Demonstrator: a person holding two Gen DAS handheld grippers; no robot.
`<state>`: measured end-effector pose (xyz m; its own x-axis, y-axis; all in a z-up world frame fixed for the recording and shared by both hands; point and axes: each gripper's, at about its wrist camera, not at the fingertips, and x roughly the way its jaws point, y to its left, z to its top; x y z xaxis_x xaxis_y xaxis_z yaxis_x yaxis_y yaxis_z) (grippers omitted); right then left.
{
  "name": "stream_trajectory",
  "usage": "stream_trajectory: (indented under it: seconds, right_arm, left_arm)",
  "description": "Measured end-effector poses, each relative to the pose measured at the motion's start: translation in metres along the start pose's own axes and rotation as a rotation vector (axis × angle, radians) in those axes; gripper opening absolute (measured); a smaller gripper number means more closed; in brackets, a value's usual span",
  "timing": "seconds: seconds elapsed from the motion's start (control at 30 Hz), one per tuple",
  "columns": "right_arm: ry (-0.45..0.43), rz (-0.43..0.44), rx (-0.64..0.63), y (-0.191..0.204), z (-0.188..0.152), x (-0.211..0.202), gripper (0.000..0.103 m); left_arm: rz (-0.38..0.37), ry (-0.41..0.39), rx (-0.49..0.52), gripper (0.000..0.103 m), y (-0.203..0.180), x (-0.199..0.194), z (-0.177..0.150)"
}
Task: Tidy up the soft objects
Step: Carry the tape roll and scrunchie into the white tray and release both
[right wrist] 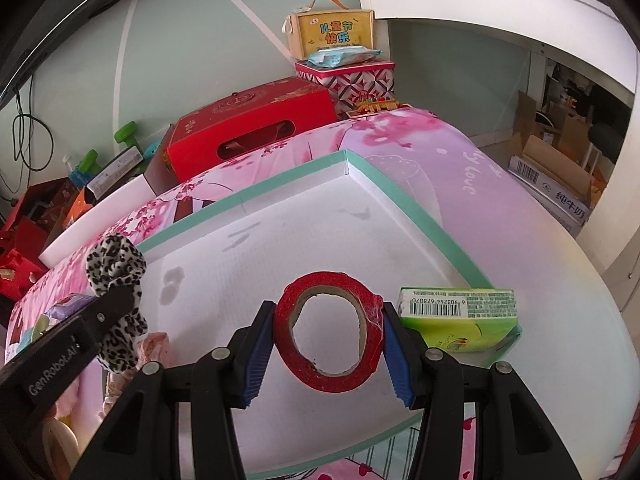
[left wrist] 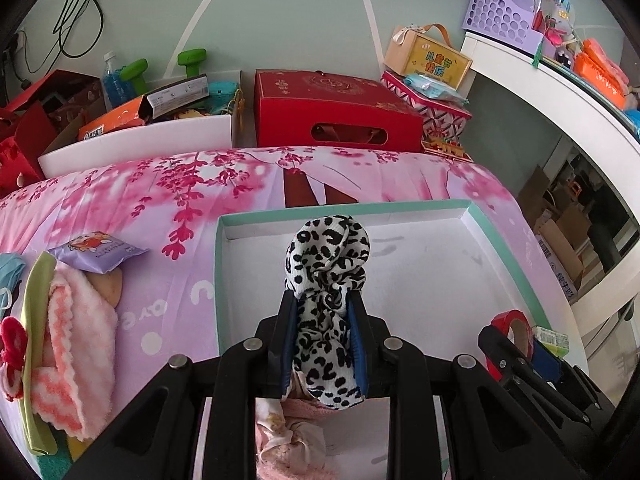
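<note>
My left gripper (left wrist: 323, 304) is shut on a black-and-white leopard-print cloth (left wrist: 327, 256) and holds it above the near left part of a white tray with a mint-green rim (left wrist: 500, 236). The cloth also shows in the right wrist view (right wrist: 116, 264). My right gripper (right wrist: 328, 320) is shut on a red tape roll (right wrist: 329, 330) over the tray's near right side (right wrist: 404, 208). The roll shows in the left wrist view (left wrist: 514, 326). A pink soft item (left wrist: 292, 436) lies in the tray below my left gripper.
A green carton (right wrist: 460, 316) sits at the tray's right edge. A pink fluffy towel with a green band (left wrist: 60, 340) and a purple packet (left wrist: 96, 254) lie on the pink floral cover to the left. A red gift box (left wrist: 336, 112) stands behind, a white shelf (left wrist: 560, 80) at right.
</note>
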<state>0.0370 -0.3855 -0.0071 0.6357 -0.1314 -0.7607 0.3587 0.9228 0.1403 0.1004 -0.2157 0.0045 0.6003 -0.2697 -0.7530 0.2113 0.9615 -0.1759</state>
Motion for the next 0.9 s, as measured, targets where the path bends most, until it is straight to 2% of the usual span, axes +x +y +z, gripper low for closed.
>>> stream_trajectory:
  seconds: [0.03,0.1,0.2,0.33,0.4,0.53,0.63,0.9]
  right_arm:
    - [-0.001,0.0,0.001,0.0,0.0,0.0,0.054]
    - [-0.007,-0.001,0.007,-0.001,0.0,0.0,0.054]
    - [-0.004,0.005,0.007,-0.001,0.001,0.0,0.056]
    - [-0.01,0.02,0.001,0.001,0.001,-0.002,0.063]
    - [-0.012,0.025,-0.005,0.003,0.002,-0.003,0.066]
    - [-0.009,0.033,-0.022,0.006,0.002,-0.003,0.074]
    - [-0.012,0.041,-0.031,0.008,0.002,-0.003,0.078]
    - [-0.03,0.058,-0.056,0.014,0.002,-0.007,0.078]
  left_arm:
    - [0.0,0.003,0.0,0.027,0.0,0.001,0.0]
    - [0.003,0.007,-0.004,0.044,0.001,0.002,-0.001]
    - [0.002,0.02,-0.018,0.056,0.003,0.004,0.0]
    - [0.011,0.018,-0.037,0.062,0.008,0.0,0.001]
    - [0.02,0.016,-0.041,0.072,0.011,-0.002,0.001]
    - [0.057,0.027,-0.059,0.072,0.018,-0.004,0.0]
    - [0.085,0.042,-0.083,0.083,0.027,-0.004,0.0]
    - [0.134,0.053,-0.188,0.084,0.057,-0.01,-0.002]
